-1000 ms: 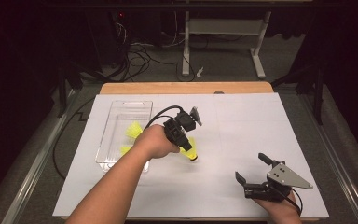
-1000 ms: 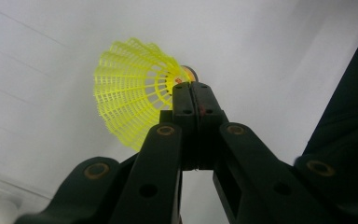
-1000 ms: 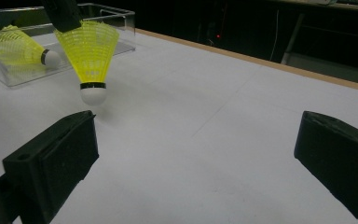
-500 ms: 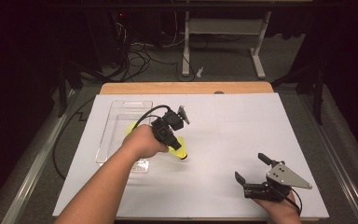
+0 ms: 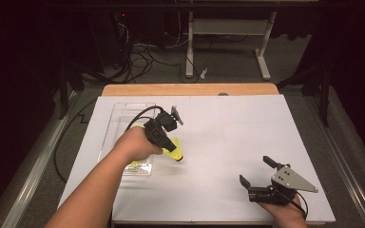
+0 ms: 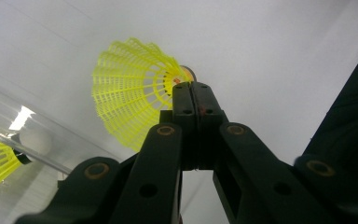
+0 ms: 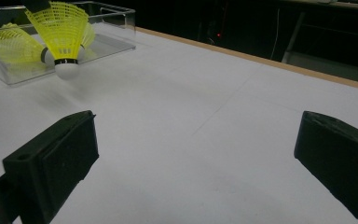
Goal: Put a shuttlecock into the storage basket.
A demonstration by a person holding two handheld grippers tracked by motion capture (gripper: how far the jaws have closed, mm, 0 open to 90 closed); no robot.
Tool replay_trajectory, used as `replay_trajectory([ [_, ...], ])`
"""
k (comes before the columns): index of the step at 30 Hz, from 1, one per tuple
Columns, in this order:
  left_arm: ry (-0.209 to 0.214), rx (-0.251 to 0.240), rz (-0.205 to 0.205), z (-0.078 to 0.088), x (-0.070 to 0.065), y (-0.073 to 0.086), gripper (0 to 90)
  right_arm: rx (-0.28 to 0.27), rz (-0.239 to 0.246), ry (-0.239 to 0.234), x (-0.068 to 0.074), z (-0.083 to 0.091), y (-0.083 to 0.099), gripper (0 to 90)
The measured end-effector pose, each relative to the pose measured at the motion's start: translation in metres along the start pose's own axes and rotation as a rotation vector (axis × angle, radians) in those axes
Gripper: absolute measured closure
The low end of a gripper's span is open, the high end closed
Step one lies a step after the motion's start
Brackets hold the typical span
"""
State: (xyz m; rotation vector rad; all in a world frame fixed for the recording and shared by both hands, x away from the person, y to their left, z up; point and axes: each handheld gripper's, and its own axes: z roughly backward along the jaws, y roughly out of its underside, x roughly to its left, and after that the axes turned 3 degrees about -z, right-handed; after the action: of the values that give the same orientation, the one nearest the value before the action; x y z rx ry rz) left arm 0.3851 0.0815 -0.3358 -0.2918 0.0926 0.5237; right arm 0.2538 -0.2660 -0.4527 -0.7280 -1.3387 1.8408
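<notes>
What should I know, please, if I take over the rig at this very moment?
Left gripper: jaws shut on the skirt of a yellow plastic shuttlecock, held above the white table beside the clear plastic tray.
Right gripper: jaws open, empty, low at the table's near right.
Done: another yellow shuttlecock lies in the tray.
Left: probably placing the held one in the tray.

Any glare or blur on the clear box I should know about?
Left gripper view: a bright glare streak on the clear plastic box, its contents soft. Right gripper view: the held yellow plastic shuttlecock looks sharp. High view: the room behind is dark.
</notes>
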Motion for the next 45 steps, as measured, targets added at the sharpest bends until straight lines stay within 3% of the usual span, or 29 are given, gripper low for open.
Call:
replay_trajectory([
  [17, -0.017, -0.033, 0.037, 0.025, 0.01, 0.02, 90.0, 0.004, 0.003, 0.001, 0.0, -0.001, 0.0, 0.3],
  [34, -0.078, -0.053, 0.078, 0.059, 0.019, 0.037, 90.0, 0.005, 0.005, 0.0, 0.001, -0.001, 0.0, 0.3],
  [45, -0.104, -0.063, 0.118, 0.073, 0.028, 0.052, 90.0, 0.012, 0.007, -0.005, 0.001, -0.002, 0.0, 0.3],
])
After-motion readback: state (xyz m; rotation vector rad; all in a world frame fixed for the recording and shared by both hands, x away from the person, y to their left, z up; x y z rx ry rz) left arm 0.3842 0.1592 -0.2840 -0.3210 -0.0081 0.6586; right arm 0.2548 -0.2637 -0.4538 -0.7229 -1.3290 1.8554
